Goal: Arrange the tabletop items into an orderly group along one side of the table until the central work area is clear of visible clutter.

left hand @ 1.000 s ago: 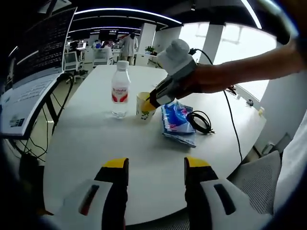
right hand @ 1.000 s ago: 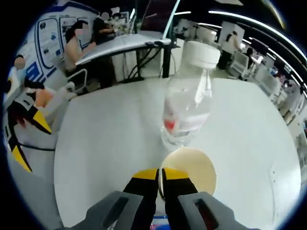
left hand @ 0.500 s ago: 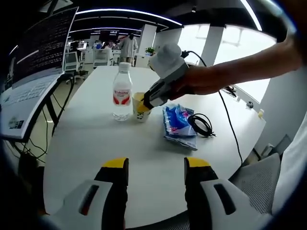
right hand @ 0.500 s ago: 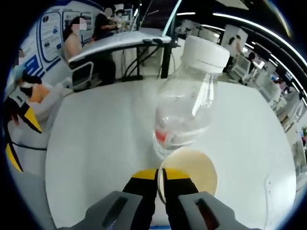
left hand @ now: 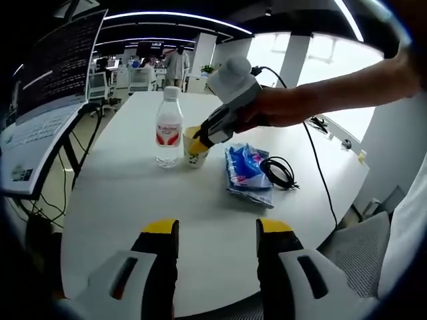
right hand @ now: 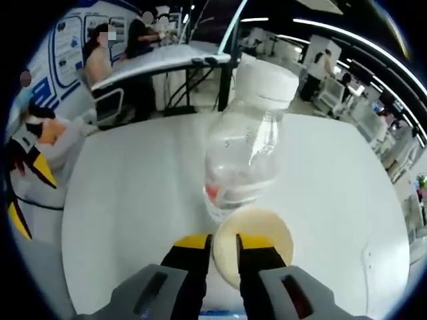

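At the centre of the left gripper view, the right gripper (left hand: 195,141) pinches the rim of a cream paper cup (left hand: 193,150), jaws nearly closed on it, just beside a clear plastic water bottle with a red label (left hand: 168,127) on the white round table (left hand: 133,200). A blue packet (left hand: 247,170) and black coiled cable (left hand: 278,171) lie right of centre. The left gripper (left hand: 217,233) waits open and empty at bottom. The cup likely needs setting down gently, close to the bottle without nudging it.

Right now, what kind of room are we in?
Likely an open-plan office or lab: a white meeting table, rows of desks with people behind, and ceiling strip lights.
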`<act>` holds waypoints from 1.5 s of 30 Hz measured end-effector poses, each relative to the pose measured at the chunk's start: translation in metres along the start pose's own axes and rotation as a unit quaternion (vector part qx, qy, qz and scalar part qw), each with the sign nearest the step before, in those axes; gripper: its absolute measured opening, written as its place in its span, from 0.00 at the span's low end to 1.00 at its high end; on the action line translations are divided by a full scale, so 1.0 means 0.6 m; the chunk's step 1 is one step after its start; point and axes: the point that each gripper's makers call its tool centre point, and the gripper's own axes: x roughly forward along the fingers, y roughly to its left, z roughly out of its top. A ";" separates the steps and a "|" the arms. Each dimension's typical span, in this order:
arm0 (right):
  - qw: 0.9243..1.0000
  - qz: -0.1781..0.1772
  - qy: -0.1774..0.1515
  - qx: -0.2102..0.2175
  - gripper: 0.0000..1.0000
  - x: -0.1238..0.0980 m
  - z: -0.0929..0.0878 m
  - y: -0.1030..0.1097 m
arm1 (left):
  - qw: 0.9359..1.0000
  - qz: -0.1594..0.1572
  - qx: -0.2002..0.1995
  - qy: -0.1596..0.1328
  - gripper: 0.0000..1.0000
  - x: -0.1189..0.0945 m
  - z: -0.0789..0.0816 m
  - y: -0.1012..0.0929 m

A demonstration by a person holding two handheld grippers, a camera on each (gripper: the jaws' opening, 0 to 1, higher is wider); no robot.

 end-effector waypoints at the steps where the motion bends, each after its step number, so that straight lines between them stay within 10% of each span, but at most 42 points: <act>1: 1.000 0.000 0.000 0.000 0.16 -0.003 0.000 0.000 | 1.000 0.000 0.001 -0.001 0.46 0.000 0.001 -0.001; 24: 0.998 -0.016 -0.055 0.004 0.26 -0.080 0.019 0.000 | 1.000 0.001 0.015 -0.010 0.45 -0.016 0.014 -0.025; 45: 0.994 -0.036 -0.086 0.064 0.26 -0.150 -0.036 0.000 | 0.999 -0.008 0.036 0.000 0.44 -0.011 0.009 -0.065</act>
